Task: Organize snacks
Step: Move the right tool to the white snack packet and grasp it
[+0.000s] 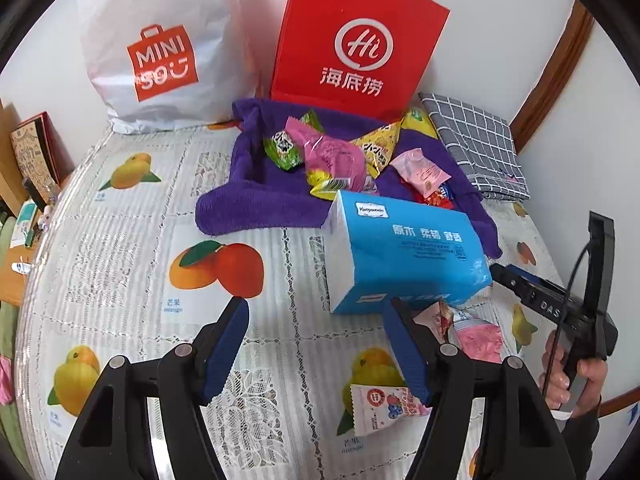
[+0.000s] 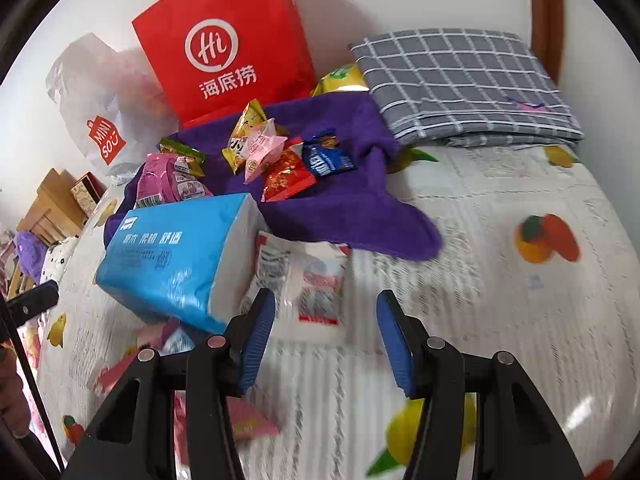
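Observation:
Several snack packets lie heaped on a purple towel (image 1: 256, 196) (image 2: 360, 208), among them a pink one (image 1: 336, 156), a red one (image 2: 286, 176) and a blue one (image 2: 326, 156). A blue tissue pack (image 1: 408, 256) (image 2: 172, 260) lies in front of the towel. My left gripper (image 1: 316, 312) is open above the fruit-print cloth, with a berry-print packet (image 1: 384, 402) by its right finger. My right gripper (image 2: 326, 300) is open, its tips just short of a white packet (image 2: 316, 280) beside the tissue pack. Nothing is gripped.
A red paper bag (image 1: 356, 40) and a white plastic bag (image 1: 160, 48) stand against the back wall. A folded grey checked cloth (image 2: 464, 84) lies at the back right. More pink packets (image 1: 478, 340) sit under the tissue pack's near end. Wooden furniture stands off the left edge.

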The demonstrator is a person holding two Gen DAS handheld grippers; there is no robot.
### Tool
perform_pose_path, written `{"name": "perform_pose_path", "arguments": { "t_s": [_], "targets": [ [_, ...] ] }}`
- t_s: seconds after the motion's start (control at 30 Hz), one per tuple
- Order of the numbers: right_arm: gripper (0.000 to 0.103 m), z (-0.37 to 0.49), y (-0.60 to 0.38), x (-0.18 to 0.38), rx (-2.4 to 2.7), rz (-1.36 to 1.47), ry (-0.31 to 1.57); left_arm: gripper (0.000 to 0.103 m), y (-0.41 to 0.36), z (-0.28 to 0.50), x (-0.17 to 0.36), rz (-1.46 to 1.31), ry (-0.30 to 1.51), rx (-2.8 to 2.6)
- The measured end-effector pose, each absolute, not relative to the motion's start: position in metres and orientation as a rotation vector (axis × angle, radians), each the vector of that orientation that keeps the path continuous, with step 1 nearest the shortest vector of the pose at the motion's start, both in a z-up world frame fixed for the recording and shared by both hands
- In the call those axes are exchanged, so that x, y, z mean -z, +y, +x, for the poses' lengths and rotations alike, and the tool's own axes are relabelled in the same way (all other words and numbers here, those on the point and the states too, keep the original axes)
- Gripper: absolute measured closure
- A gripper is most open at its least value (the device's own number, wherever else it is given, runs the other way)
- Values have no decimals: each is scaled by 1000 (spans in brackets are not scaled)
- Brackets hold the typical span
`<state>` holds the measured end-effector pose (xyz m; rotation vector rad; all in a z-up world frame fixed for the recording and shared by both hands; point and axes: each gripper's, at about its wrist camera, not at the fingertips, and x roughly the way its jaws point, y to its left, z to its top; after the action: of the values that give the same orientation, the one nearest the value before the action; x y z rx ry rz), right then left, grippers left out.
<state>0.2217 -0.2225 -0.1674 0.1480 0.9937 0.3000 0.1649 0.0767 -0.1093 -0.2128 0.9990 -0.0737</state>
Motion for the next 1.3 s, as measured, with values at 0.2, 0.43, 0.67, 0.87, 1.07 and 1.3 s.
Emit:
{"name": "perform_pose_path", "arguments": {
  "t_s": [0.2,0.43,0.67,0.87,1.07,1.3],
  "targets": [
    [50,240,-212,182,-329,156,1044,35,77,168,115,-212,1011,81],
    [68,236,-228,185,-340,241,1074,35,80,160,109,-214,1000,93],
    [68,191,-253,165,-271,133,1050,35,74,143,100,-206,980,121],
    [67,149,-280,175,-328,165,1122,35,70,135,95,-218,969,147],
    [37,136,-290,183,-341,263,1117,35,62,126,92,-211,969,170],
    [24,130,-268,186,-197,134,1079,35,64,117,91,-201,968,171]
  ]
}}
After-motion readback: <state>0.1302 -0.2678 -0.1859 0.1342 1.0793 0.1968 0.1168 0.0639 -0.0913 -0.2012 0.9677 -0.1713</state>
